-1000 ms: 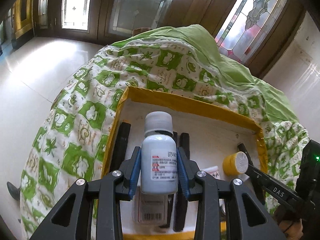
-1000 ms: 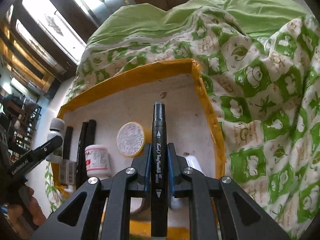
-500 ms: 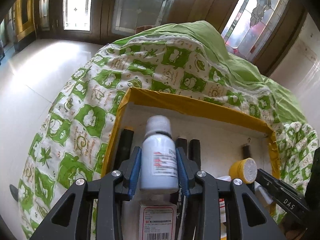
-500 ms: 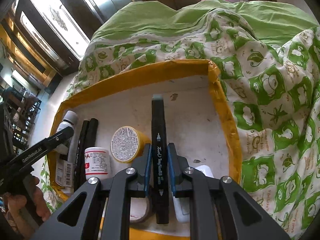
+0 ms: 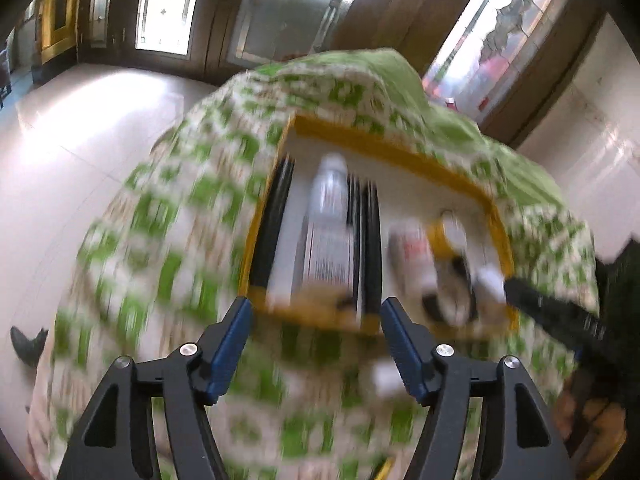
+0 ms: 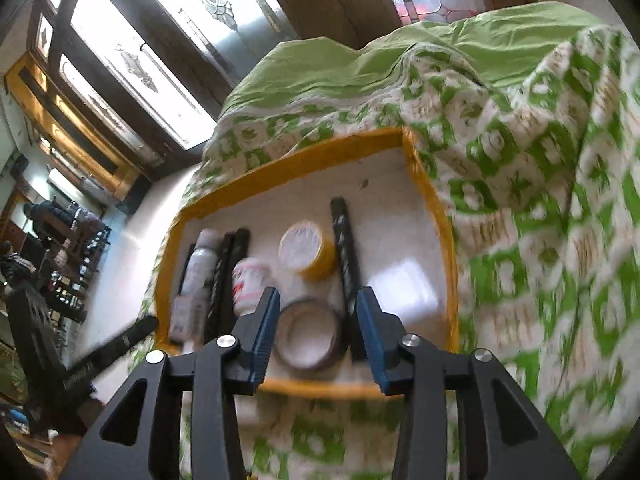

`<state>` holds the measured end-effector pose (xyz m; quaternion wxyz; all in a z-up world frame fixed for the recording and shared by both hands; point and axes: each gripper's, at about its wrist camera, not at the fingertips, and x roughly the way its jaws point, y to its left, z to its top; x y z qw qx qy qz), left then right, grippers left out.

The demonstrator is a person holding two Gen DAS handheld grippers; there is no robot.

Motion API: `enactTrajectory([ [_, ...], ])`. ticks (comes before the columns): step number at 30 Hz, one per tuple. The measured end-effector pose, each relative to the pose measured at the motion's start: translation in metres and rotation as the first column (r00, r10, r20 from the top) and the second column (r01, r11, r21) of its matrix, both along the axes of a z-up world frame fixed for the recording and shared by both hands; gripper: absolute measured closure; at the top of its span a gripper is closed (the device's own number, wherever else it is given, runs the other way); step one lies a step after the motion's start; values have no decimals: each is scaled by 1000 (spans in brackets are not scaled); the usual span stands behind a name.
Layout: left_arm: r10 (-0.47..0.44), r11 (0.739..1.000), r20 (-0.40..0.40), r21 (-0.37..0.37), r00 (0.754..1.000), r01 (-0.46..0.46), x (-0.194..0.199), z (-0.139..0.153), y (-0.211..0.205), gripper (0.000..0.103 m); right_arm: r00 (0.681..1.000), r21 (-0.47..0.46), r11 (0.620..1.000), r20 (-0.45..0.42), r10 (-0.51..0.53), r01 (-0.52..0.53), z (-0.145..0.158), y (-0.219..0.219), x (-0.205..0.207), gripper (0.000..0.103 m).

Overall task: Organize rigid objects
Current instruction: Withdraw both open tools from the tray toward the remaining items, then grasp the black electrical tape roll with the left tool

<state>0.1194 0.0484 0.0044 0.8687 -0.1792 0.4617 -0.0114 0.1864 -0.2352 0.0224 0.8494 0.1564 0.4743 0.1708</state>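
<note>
Left view motion-blurred, labels unreadable. Yellow-rimmed tray (image 6: 436, 216) on green quilt (image 6: 540, 168): grey bottle (image 6: 200, 264) near tray's left wall, black marker (image 6: 344, 248) right of yellow-capped jar (image 6: 306, 248). Left gripper (image 5: 316, 344) and right gripper (image 6: 318, 328) opening, nothing between fingers.

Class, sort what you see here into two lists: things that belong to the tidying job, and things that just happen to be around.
Job: yellow-rimmed tray, white bottle, black marker, yellow-capped jar, tape roll.

Around: green patterned quilt, stained-glass doors, tiled floor.
</note>
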Motion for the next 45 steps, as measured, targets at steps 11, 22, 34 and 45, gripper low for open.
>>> enactTrajectory([
  [11,-43,999,-45,-35,998,41,-72,-16,-35,33,989,-18,996,-117,88,-90,-28,5,-82,62],
  [22,-121,992,-84,-44,989,117,-91,-19,-53,33,984,-29,994,-142,104,-109,-32,-6,-121,62],
  [34,-314,929,-171,147,934,339,-143,-17,-114,33,983,-24,995,-161,90,-95,-36,-9,-119,62],
  [45,-315,893,-256,245,914,377,-135,-35,-125,33,984,-23,996,-158,84,-89,-36,-12,-117,56],
])
